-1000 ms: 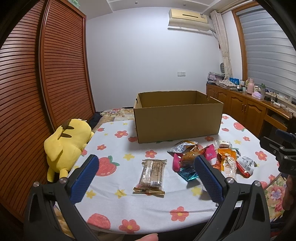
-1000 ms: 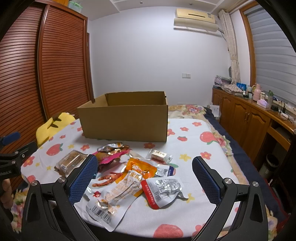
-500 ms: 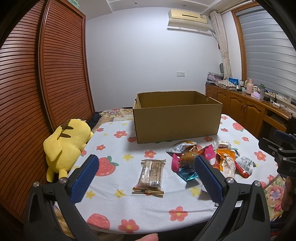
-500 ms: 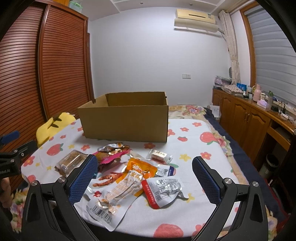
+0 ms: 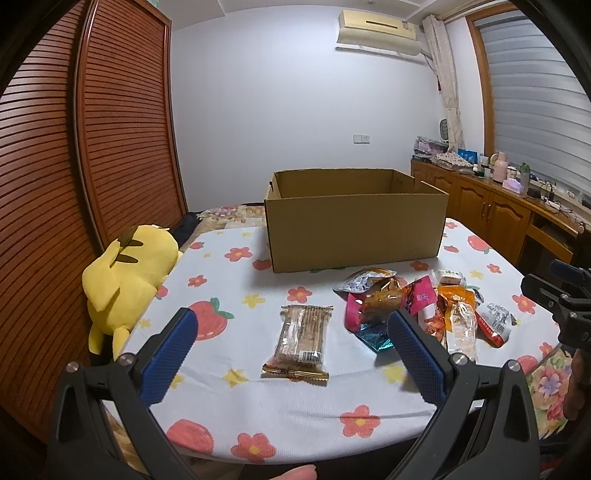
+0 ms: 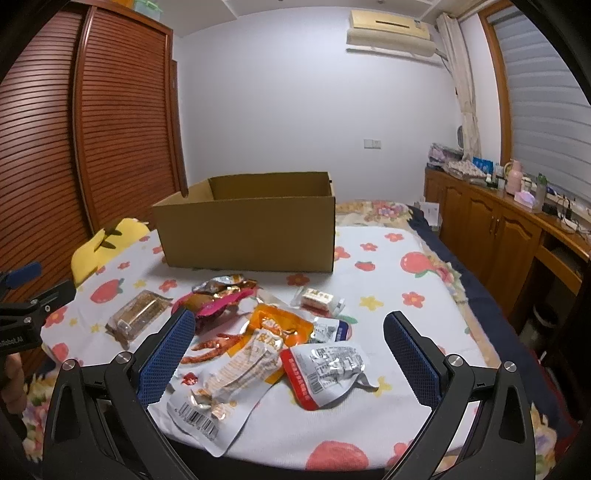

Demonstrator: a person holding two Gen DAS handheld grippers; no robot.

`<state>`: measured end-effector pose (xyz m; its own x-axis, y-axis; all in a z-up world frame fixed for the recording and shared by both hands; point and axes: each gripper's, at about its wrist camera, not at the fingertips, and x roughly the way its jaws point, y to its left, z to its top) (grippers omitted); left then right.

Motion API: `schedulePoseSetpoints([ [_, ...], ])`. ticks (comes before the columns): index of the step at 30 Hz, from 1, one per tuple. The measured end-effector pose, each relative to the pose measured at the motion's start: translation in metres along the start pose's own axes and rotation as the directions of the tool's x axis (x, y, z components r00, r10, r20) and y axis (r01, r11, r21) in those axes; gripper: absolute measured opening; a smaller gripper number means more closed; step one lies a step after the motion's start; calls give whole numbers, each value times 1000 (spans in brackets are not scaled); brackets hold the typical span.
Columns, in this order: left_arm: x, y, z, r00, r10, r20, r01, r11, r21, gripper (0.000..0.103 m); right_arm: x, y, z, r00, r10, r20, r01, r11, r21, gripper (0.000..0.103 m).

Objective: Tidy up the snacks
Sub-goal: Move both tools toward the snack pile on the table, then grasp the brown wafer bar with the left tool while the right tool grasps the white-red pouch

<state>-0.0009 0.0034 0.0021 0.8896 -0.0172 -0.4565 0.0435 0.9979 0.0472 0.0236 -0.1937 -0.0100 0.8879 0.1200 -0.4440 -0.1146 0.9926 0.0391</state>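
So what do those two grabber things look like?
Both match. The left gripper and the right gripper each have a black frame with two long arms, silver bolts at the joints, and fingers covered in bumpy blue pads. In the right wrist view, white letters are printed on the left gripper's black body. No cables show.

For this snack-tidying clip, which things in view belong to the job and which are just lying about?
Belongs to the job:
- cardboard box, open
- wafer pack, lying apart from the pile
- snack pile, in front of the box
- left gripper and right gripper, both open and holding nothing

Just lying about:
- yellow plush toy at the bed's edge
- flowered sheet
- wooden cabinet with bottles
- air conditioner
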Motion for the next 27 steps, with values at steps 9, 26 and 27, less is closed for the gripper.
schedulePoseSetpoints([
  [9, 30, 8, -7, 998, -20, -54, 19, 1000, -16, 103, 9, -10, -5, 1000, -4, -26, 4, 1000, -10, 103],
  [26, 90, 21, 8, 979, -115, -168, 120, 993, 18, 102, 40, -54, -15, 985, 56, -166, -56, 998, 10, 99],
  [27, 93, 21, 9, 976, -123, -177, 129, 991, 21, 102, 43, -54, -16, 982, 62, -177, -62, 998, 8, 98],
])
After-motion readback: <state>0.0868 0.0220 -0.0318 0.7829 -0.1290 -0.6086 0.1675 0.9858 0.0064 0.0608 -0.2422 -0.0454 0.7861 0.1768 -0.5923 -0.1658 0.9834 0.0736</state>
